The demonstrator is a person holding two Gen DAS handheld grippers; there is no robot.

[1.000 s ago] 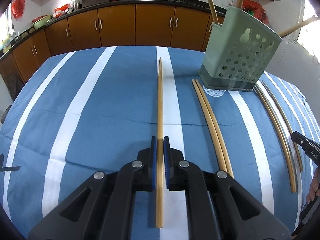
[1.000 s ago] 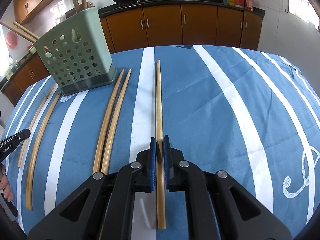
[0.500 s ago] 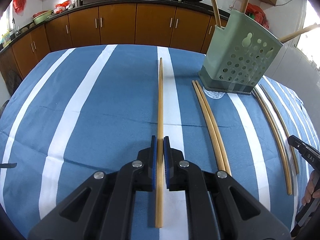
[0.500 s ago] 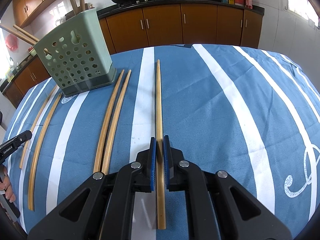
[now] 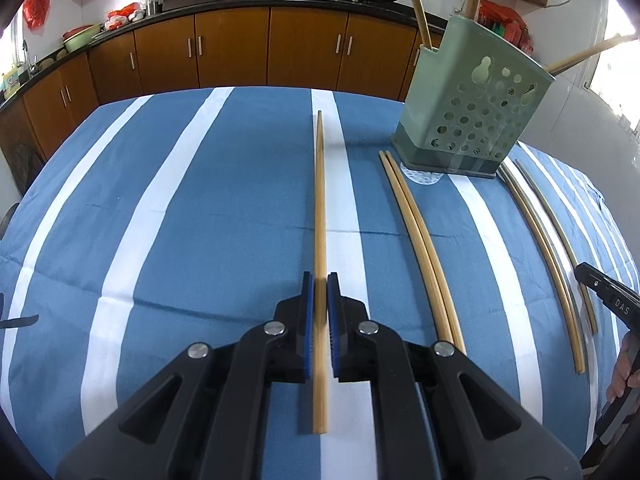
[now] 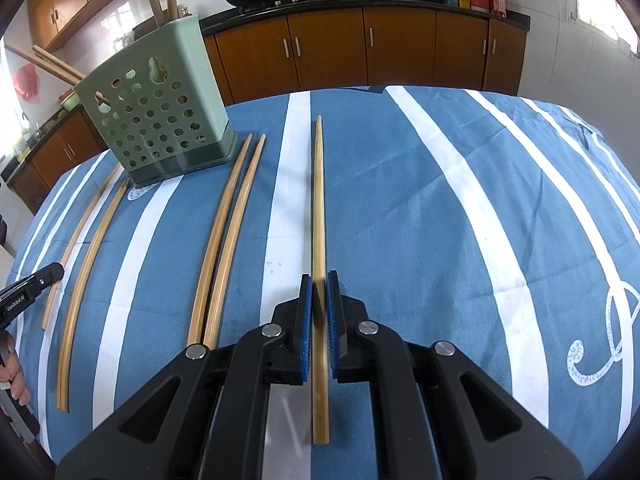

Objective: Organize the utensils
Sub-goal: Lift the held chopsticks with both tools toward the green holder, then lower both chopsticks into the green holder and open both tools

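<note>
Bench [image 5: 200, 200]: broad, draped in a blue cloth with white stripes running away toward the brown kitchen cabinets [image 5: 304, 48]; the fabric is matte, with faint fold creases.

Utensil holder [image 5: 472, 120]: pale green plastic, box-shaped, its walls pierced with round holes, on a darker base. It stands on the bench at the far side, leaning in the fisheye view. Wooden sticks [image 5: 416, 4] rise from its top and one pokes out sideways.

Left hand-held gripper [image 5: 320, 308]: black body, blue ribbed pads, clamped on one chopstick [image 5: 320, 200]. This chopstick is bamboo-coloured, smooth, straight and tapered; its long axis follows the gripper's line, thin tip pointing away toward the cabinets, blunt end back under the gripper body.

Right hand-held gripper [image 6: 319, 308]: same build, closed on a second chopstick [image 6: 319, 200], which has the same material and the same heading, narrow tip far and square butt near.

Loose pair of chopsticks [image 5: 416, 240]: lying side by side on the cloth, touching, between the two grippers, tips toward the holder's base.

Second pair [image 5: 552, 248]: lying on the cloth beyond the holder's other corner, slightly apart, same lengthwise heading; one looks darker.

A person's fingers [image 6: 16, 384] show at the frame edge.
</note>
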